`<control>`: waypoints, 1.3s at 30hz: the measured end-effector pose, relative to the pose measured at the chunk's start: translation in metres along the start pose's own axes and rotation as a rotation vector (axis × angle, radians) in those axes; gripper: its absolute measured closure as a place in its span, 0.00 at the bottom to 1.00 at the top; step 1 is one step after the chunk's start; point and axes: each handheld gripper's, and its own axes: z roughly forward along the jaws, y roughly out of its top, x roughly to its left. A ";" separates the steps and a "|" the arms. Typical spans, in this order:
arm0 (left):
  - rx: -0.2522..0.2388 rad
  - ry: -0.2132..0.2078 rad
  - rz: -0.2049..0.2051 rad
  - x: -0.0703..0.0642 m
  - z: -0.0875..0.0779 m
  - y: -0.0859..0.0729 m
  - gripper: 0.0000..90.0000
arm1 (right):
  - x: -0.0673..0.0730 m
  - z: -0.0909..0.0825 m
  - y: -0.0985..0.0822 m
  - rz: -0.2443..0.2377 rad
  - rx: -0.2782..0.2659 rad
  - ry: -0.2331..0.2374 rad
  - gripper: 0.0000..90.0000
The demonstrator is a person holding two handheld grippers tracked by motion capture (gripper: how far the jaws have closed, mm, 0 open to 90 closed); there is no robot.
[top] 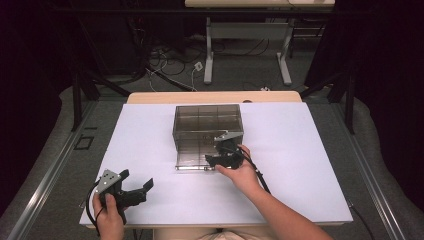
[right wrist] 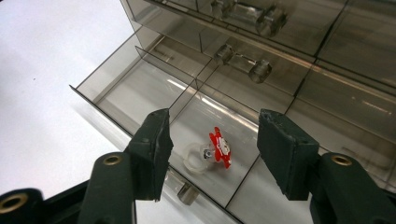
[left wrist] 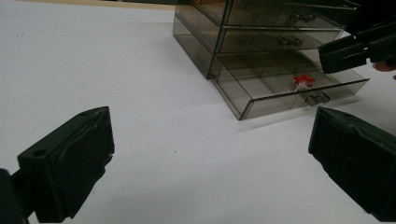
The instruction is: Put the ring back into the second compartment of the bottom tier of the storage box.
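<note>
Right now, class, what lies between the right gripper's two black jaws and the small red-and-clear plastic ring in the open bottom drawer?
Nothing: in the right gripper view the open right gripper hangs over the small red-and-clear plastic ring, which lies in the smoky transparent drawer's compartment, bare air between.

bench (top: pixel 150 150) glowing bright white, surroundings sitting dark | overhead glare streaking the smoky drawer unit (right wrist: pixel 280 70) | close tongs (left wrist: pixel 205 163) blurring softly, casting faint shadows
</note>
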 end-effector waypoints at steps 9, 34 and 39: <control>0.002 0.000 -0.001 0.000 0.001 0.000 0.01 | 0.000 -0.014 0.002 0.011 -0.031 0.000 0.41; 0.003 0.001 0.002 -0.001 0.000 0.000 0.01 | -0.016 -0.062 -0.010 0.043 -0.131 -0.021 0.28; 0.002 0.002 -0.004 -0.001 0.001 0.000 0.01 | -0.026 -0.073 -0.016 0.066 -0.152 -0.034 0.24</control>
